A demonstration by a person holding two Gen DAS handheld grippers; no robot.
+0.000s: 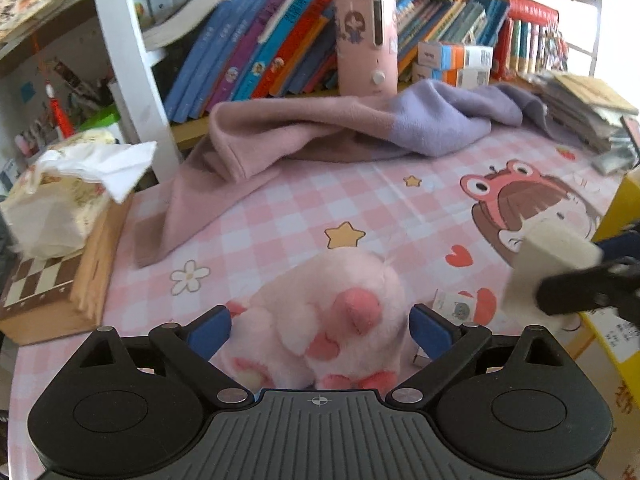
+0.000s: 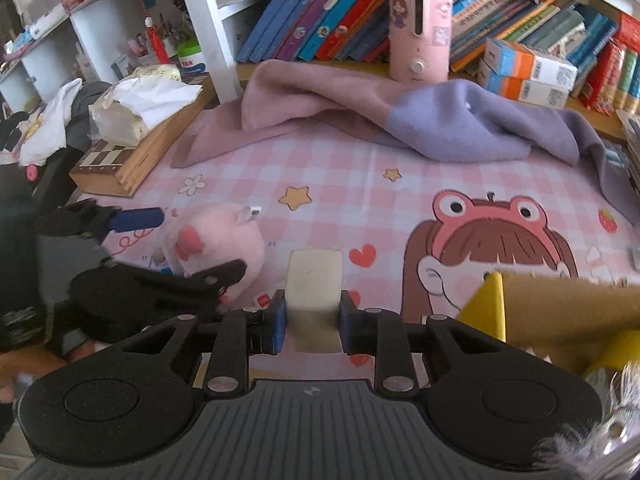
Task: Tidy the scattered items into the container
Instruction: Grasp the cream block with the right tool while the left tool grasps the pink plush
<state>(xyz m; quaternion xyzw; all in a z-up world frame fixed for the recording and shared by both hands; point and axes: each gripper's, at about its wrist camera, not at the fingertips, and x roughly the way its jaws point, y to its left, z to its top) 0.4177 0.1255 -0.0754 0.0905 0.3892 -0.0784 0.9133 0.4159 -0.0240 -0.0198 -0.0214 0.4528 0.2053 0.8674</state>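
While my right tongs squeeze the cream block for the box at three o'clock, my left tongs sit apart around the pink plush toy.

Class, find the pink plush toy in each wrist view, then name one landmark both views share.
Left wrist: pink plush toy bottom centre, between the open left gripper fingers.
Right wrist: pink plush toy left of centre, beside the left gripper.
Shared landmark: pink device standing before the books.
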